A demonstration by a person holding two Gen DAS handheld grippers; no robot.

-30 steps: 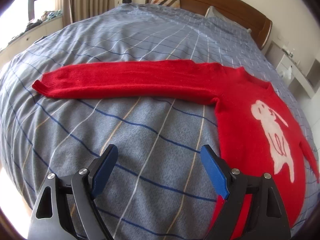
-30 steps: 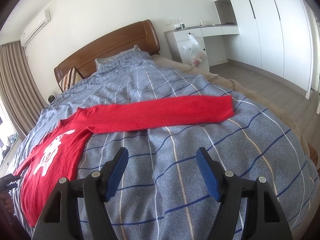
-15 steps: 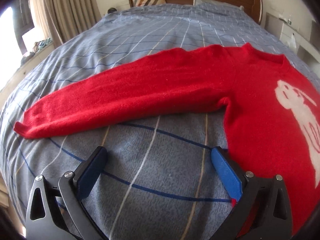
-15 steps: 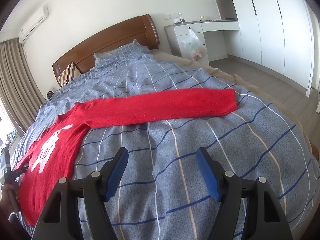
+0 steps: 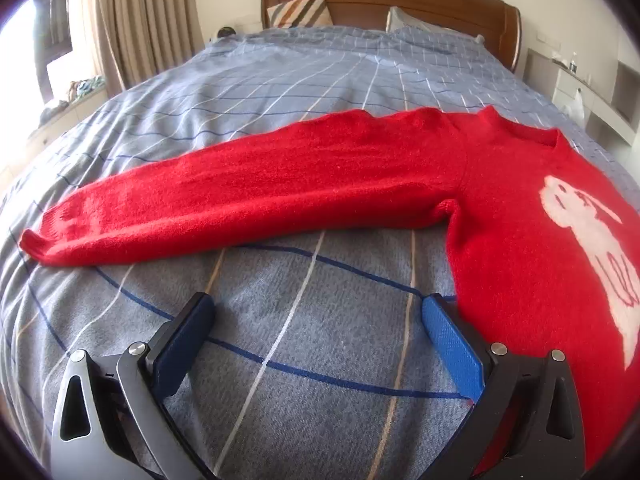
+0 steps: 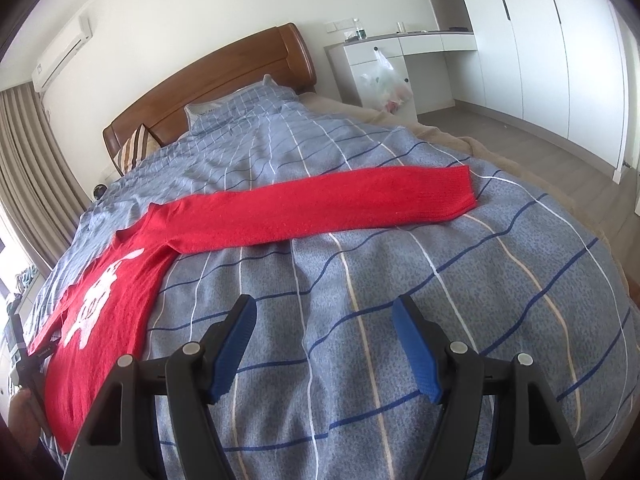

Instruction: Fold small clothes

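No legible writing showed. The red sweater [image 5: 500, 208] with a white rabbit motif [image 5: 592, 248] lay flat on the blue checked bed [image 5: 304, 88], sleeves outstretched. The left tool [image 5: 318, 320] and right tool [image 6: 324, 320] both gaped wide, holding nothing.

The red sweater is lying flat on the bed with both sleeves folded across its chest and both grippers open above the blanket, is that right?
Not quite: the sleeves are not folded. The red sweater lies flat with each sleeve stretched straight out, as both wrist views show. The left gripper and right gripper are open.
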